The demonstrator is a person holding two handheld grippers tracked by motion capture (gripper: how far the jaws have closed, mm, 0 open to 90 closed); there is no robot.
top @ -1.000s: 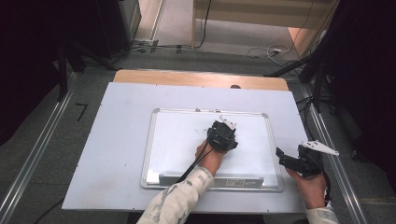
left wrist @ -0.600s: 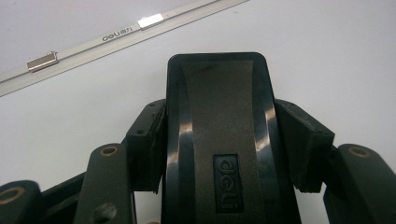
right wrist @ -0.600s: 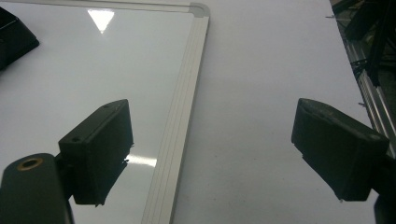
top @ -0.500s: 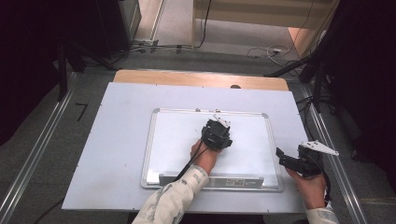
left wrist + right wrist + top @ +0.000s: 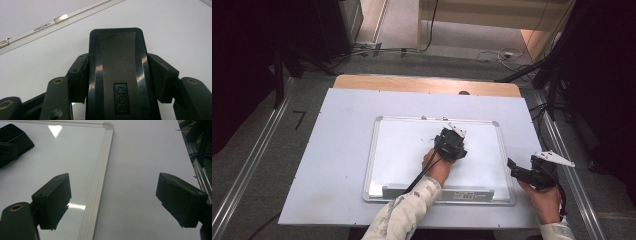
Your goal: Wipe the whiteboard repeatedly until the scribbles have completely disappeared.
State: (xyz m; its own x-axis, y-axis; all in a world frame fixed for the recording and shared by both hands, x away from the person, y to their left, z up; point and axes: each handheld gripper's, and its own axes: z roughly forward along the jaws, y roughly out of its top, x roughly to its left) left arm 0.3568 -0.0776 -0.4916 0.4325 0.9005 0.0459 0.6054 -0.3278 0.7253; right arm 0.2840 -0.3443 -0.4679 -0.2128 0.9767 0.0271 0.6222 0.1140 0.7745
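A white-surfaced whiteboard [image 5: 402, 150] with a silver frame lies flat on the pale table [image 5: 337, 150]. My left gripper [image 5: 451, 142] points down over the board's upper middle, shut on a black eraser [image 5: 117, 70] with an embossed logo; both pads [image 5: 162, 75] press its sides. Faint dark marks [image 5: 432, 136] show on the board just left of it. My right gripper [image 5: 517, 170] hovers at the board's right edge, open with nothing between its jaws; in its own view it [image 5: 117, 200] straddles the board's frame [image 5: 100, 182].
A tray strip [image 5: 437, 192] runs along the board's near edge. A wooden strip [image 5: 422, 84] borders the table's far side. Metal rails [image 5: 562, 150] flank the table, and cables lie on the floor beyond. Bare tabletop lies left of the board.
The left gripper with the eraser slid slightly left over the board, then back right. The right gripper kept still.
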